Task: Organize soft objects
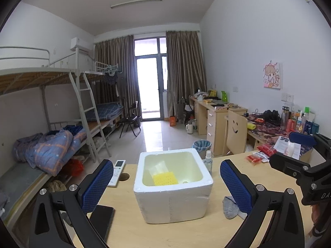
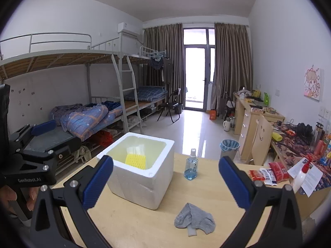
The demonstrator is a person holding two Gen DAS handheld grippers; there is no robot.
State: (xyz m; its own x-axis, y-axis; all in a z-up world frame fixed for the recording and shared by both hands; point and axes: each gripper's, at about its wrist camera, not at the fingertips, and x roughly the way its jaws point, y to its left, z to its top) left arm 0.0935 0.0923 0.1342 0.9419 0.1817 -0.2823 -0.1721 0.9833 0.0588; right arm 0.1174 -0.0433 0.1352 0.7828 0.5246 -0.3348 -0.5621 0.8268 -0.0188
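Note:
A grey sock [image 2: 194, 220] lies crumpled on the wooden table [image 2: 134, 227], right of a white foam box [image 2: 142, 186]. A yellow foam net [image 2: 135, 161] lies in the box. My right gripper [image 2: 165, 161] is open wide above the table with nothing between its blue pads, and the sock is just ahead of it and below. In the left wrist view my left gripper [image 1: 165, 163] is open and empty, straddling the foam box [image 1: 171, 202] from behind. The sock [image 1: 229, 207] peeks out by its right finger. Each gripper shows at the other view's edge: the right [image 1: 280, 148], the left [image 2: 66, 136].
A blue spray bottle [image 2: 191, 168] stands behind the sock. Red snack packets [image 2: 269, 173] and a white sprayer [image 2: 302, 175] lie at the table's right. A remote [image 1: 118, 172] and a black phone [image 1: 101, 221] lie left of the box. A hand [image 2: 12, 196] holds the left gripper.

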